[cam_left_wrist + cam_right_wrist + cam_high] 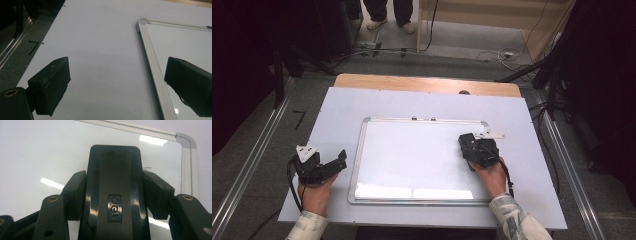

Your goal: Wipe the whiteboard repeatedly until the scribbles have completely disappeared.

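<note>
Clamped across the short width of a black eraser (115, 167) with the right gripper (115, 183), one pad on each long flank and no gap on either side. Set face-down on the whiteboard (412, 155), close inside its far right corner (186, 138), just short of the far frame rail and the right-hand rail. Lying with the long axis straight ahead of the jaws, pointing away from the person towards the far rail, and in the high view tipped a little to the left. Seen from above as a dark block (466, 141) at the front of the right gripper (472, 148). Judging from that, almost no room ahead or to the right; nearly all the bare board to the left and back towards the person, so probably a sideways sweep, broadside to the long axis, or a pull straight back. Off the board altogether for the left gripper (341, 161), resting on the table (337, 110) just outside the left frame rail, jaws spread wide with nothing between them (117, 65), aimed along that rail. Much the farther of the two from the eraser, with the whole board between.
</note>
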{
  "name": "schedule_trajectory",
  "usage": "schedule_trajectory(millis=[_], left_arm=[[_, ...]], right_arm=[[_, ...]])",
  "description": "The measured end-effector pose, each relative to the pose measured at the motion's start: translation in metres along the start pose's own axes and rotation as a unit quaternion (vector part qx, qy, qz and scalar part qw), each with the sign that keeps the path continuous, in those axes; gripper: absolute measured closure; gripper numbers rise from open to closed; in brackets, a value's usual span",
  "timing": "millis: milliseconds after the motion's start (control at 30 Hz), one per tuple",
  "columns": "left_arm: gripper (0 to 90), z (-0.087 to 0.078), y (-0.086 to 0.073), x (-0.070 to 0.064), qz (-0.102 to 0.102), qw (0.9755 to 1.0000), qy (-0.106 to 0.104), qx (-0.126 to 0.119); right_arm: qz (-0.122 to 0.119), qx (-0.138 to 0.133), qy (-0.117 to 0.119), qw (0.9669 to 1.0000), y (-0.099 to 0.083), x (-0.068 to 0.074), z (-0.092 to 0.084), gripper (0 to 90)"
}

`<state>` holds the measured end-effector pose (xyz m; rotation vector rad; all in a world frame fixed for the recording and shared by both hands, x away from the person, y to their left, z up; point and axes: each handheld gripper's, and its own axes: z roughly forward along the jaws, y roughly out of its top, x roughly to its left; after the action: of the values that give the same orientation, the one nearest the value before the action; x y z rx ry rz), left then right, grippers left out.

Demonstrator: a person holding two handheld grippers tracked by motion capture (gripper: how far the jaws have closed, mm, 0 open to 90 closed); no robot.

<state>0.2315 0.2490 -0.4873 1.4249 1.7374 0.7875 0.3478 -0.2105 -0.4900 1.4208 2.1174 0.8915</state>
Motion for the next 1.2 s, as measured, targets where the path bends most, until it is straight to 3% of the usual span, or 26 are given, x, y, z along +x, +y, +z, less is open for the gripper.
schedule_trajectory(millis=[800, 1200], left_arm=[[6.5, 0.000, 0.000, 0.001, -0.001, 1.0000, 0.001, 0.002], [6.6, 0.000, 0.000, 0.003, -0.002, 1.0000, 0.002, 0.001]], right_arm=[[0.042, 0.001, -0.041, 0.9983, 0.021, -0.026, 0.020, 38.4], [0.034, 0.003, -0.038, 0.9987, 0.019, -0.025, 0.018, 38.4]])
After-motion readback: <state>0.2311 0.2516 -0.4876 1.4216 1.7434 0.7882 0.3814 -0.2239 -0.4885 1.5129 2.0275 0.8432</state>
